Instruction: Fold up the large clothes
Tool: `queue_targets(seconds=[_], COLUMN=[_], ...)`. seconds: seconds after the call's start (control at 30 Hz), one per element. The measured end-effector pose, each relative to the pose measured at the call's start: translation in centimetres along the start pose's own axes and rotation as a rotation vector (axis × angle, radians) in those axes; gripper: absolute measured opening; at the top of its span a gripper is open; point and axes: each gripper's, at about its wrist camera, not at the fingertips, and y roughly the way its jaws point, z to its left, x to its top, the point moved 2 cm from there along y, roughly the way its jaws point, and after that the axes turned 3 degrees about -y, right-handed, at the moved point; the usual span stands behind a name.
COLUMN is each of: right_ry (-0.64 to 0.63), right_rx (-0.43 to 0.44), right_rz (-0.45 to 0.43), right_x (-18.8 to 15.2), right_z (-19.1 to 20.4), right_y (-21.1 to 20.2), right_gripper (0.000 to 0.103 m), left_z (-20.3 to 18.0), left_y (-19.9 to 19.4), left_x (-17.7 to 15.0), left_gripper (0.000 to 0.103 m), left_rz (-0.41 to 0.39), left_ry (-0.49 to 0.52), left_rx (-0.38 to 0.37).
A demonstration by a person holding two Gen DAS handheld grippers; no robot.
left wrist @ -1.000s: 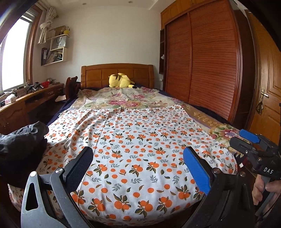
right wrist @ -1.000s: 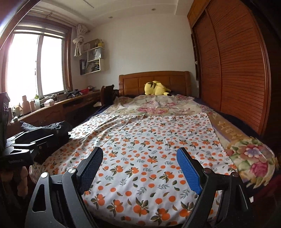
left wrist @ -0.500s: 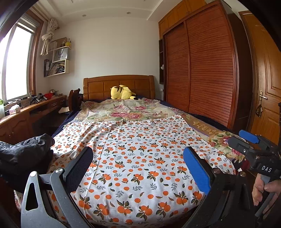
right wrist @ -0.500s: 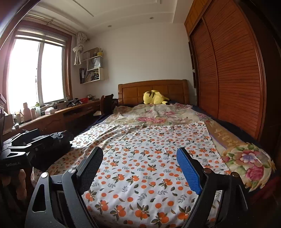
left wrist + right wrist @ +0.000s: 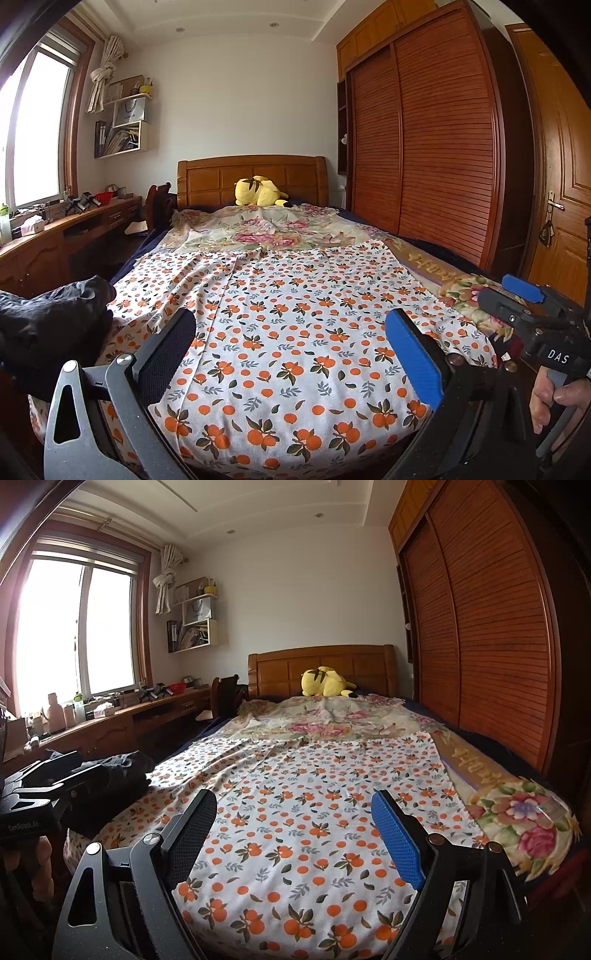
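Orange-print cloth (image 5: 295, 332) x1, 2 gaping claws.

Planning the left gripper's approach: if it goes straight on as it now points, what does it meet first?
Probably the orange-print cloth spread on the bed; the open left gripper hangs over its near end, though depth is unclear.

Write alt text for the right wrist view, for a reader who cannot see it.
The open right gripper hangs above an orange-print cloth spread flat on a bed, holding nothing. A dark garment lies at the bed's left edge beside the left gripper; a yellow plush toy sits by the headboard.
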Motion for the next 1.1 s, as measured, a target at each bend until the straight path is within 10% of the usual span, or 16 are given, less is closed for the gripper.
queue_targets(seconds=[1.1], right_ry=[-0.002], right_rx=[0.014], right_rz=[0.027], right_x=[-0.16], right_z=[-0.54], right_y=[0.89], right_gripper=[0.087], left_z=[0.78], left_y=[0.77], left_x=[-0.78], left_gripper=[0.102], left_rz=[0.022], left_ry=[-0.024], left_rx=[0.014])
